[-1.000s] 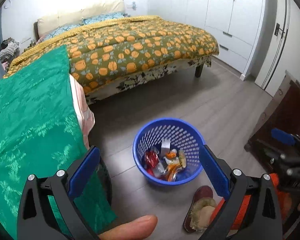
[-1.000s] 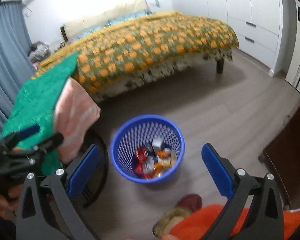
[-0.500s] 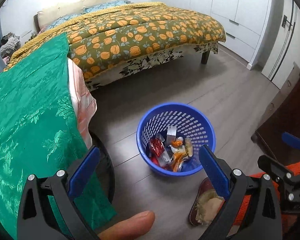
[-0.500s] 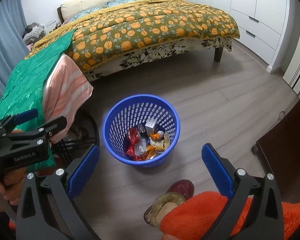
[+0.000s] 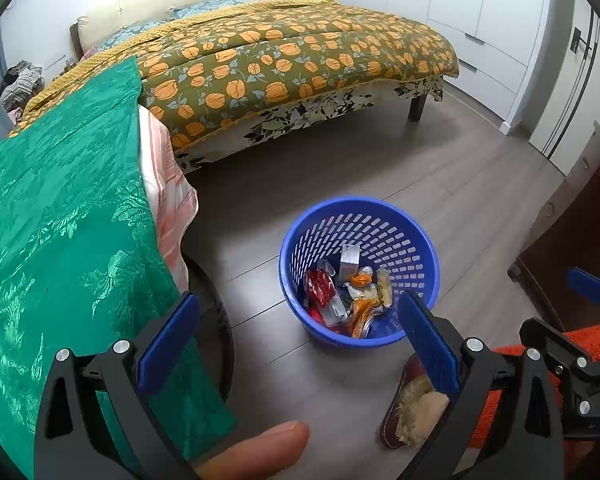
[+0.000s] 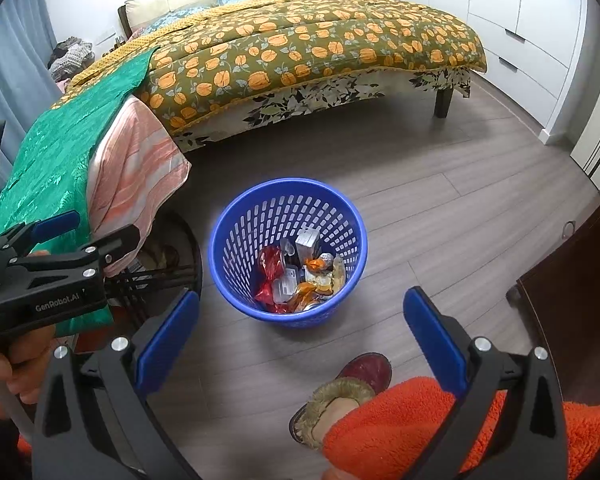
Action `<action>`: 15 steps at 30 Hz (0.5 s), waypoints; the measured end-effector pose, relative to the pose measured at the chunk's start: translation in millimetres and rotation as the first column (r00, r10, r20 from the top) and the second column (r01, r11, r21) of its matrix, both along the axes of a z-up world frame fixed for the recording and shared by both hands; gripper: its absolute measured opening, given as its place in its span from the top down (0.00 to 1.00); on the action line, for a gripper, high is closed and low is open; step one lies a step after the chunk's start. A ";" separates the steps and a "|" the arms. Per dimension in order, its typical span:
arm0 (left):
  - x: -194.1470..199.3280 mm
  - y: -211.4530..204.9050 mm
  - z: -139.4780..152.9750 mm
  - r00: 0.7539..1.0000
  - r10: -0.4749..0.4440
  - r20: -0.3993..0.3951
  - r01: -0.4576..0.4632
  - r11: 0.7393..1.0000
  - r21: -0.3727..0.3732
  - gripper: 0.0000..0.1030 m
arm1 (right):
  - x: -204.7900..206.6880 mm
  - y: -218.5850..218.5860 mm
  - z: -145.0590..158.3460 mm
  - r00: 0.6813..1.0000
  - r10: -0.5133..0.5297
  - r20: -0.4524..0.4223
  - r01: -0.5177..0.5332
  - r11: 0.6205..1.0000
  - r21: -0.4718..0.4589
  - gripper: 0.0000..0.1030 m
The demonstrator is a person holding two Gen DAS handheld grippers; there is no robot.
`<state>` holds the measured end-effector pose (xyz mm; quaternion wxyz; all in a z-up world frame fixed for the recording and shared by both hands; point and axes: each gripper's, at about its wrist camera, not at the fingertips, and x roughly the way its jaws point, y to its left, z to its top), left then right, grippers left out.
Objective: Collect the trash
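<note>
Blue-padded left tongs (image 5: 298, 338) and right tongs (image 6: 300, 332) gape wide; both empty.

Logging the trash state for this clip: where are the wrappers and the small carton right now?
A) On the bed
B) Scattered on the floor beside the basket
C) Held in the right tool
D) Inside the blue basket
D: the red wrapper, the small carton and the other wrappers lie inside the blue basket on the floor, while the left tool and the right tool are both open and hold nothing.
</note>
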<state>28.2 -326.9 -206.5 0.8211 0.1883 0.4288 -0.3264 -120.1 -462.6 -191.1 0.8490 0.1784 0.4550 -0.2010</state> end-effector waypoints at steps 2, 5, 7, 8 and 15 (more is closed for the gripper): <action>0.6 0.4 0.0 1.000 -0.001 0.000 0.001 1.000 0.000 0.05 | -0.4 0.5 -0.9 1.000 0.000 -0.002 0.000 1.000 0.001 0.04; 0.5 0.6 0.0 1.000 -0.001 0.001 0.001 1.000 0.001 0.05 | -0.1 0.0 -1.2 1.000 0.001 -0.002 -0.001 1.000 0.005 0.04; 1.1 0.5 -0.1 1.000 0.000 0.002 0.000 1.000 0.003 0.05 | 0.0 0.5 -1.2 1.000 0.001 -0.002 -0.001 1.000 0.005 0.04; 1.7 0.8 -0.5 1.000 0.001 0.002 -0.001 1.000 0.004 0.05 | 0.0 0.2 -1.5 1.000 0.003 -0.003 -0.003 1.000 0.006 0.04; 3.6 2.2 -2.2 1.000 0.005 0.001 -0.005 1.000 0.006 0.05 | 0.5 1.3 -1.7 1.000 0.003 -0.004 -0.003 1.000 0.010 0.04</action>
